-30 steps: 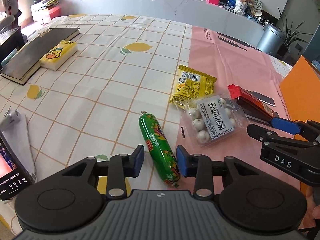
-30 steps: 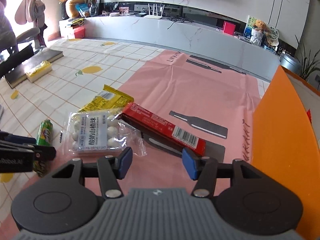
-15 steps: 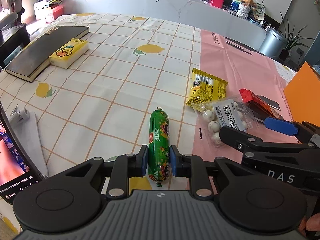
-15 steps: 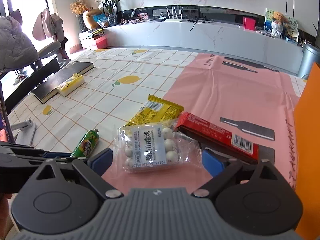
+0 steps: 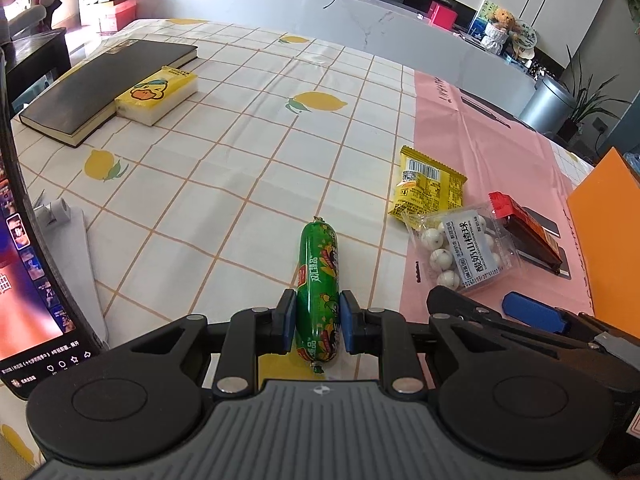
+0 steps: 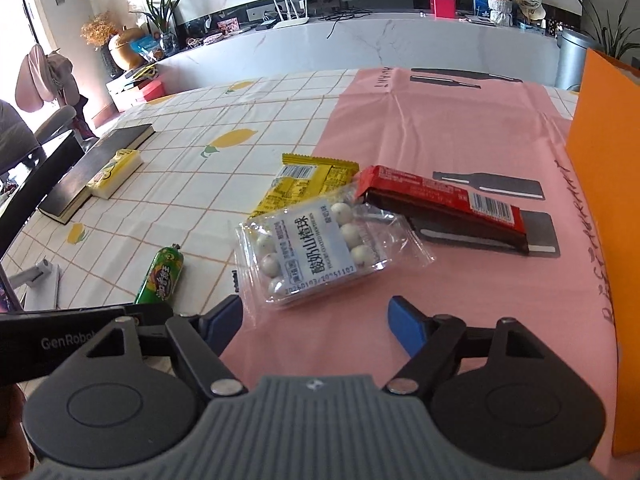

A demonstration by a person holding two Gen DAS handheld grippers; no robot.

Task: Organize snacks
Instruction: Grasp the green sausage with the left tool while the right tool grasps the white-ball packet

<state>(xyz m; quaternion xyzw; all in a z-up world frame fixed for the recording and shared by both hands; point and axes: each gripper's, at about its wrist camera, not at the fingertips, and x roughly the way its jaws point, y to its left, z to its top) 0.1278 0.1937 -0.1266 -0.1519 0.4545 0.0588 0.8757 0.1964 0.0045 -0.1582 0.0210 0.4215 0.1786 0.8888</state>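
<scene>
A green sausage stick (image 5: pixel 319 280) lies on the lemon-print cloth, and my left gripper (image 5: pixel 317 322) is shut on its near end. The same green sausage stick (image 6: pixel 161 275) shows at the left of the right wrist view. A clear pack of white candy balls (image 6: pixel 316 246) lies on the pink mat, just beyond my right gripper (image 6: pixel 320 318). Its jaws are closing with only the pack's near edge between them, and the pads do not press on it. Behind the pack lie a yellow snack packet (image 6: pixel 304 180) and a red bar (image 6: pixel 440 204).
An orange box wall (image 6: pixel 604 216) stands at the right edge. A black book (image 5: pixel 104 88) with a yellow tissue pack (image 5: pixel 158 94) lies far left. A lit phone on a stand (image 5: pixel 28 276) is at the near left. The pink mat (image 6: pixel 460 120) stretches back behind the snacks.
My left gripper closed on the green sausage stick, which now lines up between its pads. My right gripper swung left from the red bar to the candy pack, widened, then began narrowing.
</scene>
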